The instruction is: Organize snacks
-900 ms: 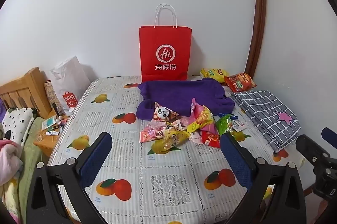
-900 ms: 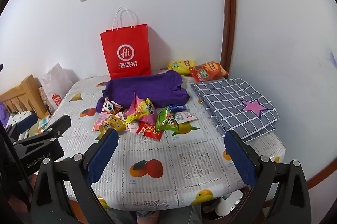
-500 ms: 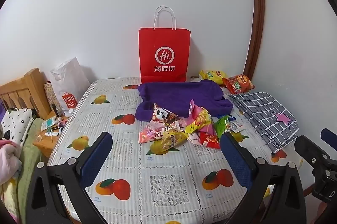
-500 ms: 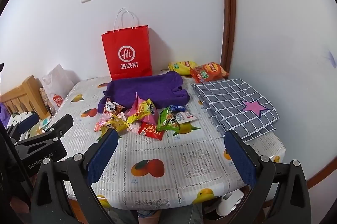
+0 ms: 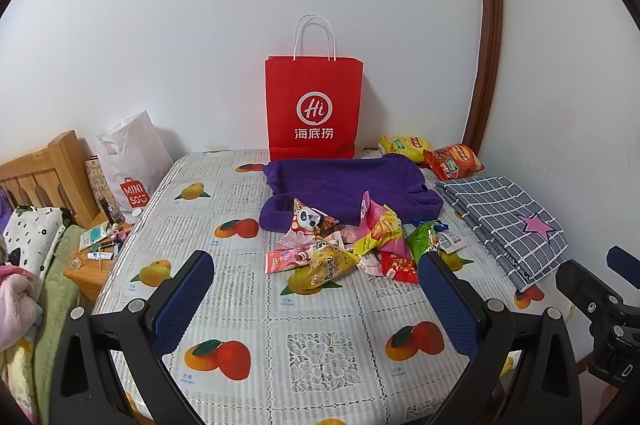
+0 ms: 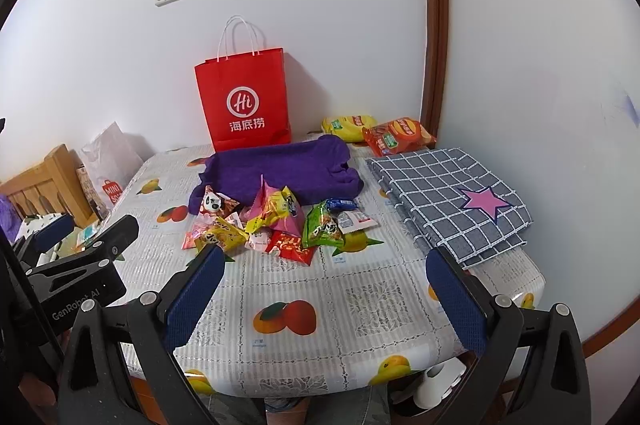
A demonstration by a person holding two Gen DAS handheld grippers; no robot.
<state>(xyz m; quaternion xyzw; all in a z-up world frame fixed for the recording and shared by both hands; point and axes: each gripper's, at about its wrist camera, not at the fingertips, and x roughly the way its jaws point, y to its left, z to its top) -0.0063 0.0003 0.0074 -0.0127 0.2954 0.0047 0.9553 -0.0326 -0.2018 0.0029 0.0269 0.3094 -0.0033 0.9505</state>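
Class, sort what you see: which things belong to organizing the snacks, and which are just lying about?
Belong:
snack packet pile
yellow chip bag
orange chip bag
red paper bag, perhaps

Lying about:
purple towel
checked cloth
white Miniso bag

Glossy wrappers on a sheened plastic cover

The desk cover is seen as smooth, shiny plastic; the snack packets as crinkled glossy foil. The red bag is matt paper, the purple towel soft napped cloth, the headboard varnished wood.
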